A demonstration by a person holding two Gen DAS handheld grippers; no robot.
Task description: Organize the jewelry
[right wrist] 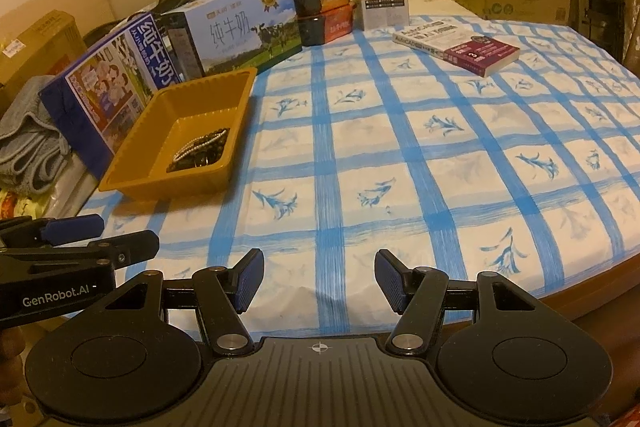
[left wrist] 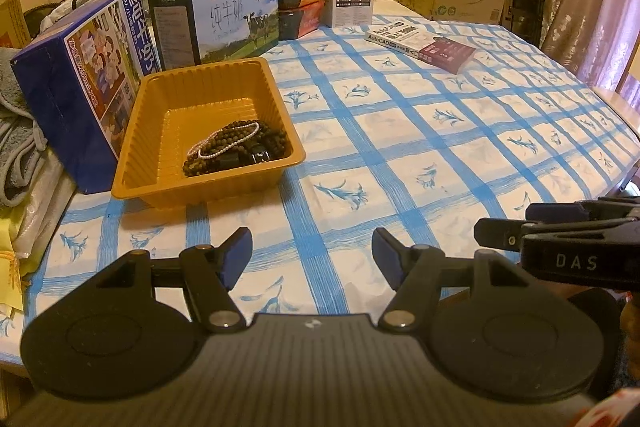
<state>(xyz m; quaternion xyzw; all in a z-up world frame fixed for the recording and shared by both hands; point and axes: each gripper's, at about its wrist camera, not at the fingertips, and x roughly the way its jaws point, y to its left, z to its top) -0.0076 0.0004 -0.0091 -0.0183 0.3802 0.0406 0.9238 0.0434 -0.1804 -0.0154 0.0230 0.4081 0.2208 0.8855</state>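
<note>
You are holding the left gripper (left wrist: 312, 257) and the right gripper (right wrist: 319, 281) over the tabletop (left wrist: 440, 147), fingers standing wide on both, nothing between them. The jewelry (left wrist: 236, 149) is lying in the near right corner of the tray (left wrist: 160, 131), which is sitting just beside the milk boxes (left wrist: 80, 75).

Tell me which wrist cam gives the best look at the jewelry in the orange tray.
Left wrist. There the jewelry is larger and seen from above the tray wall: dark bead strands with a pale pearl-like string across them. In the right wrist view the same pile is smaller, seen more obliquely, and the beads are hard to separate.
</note>
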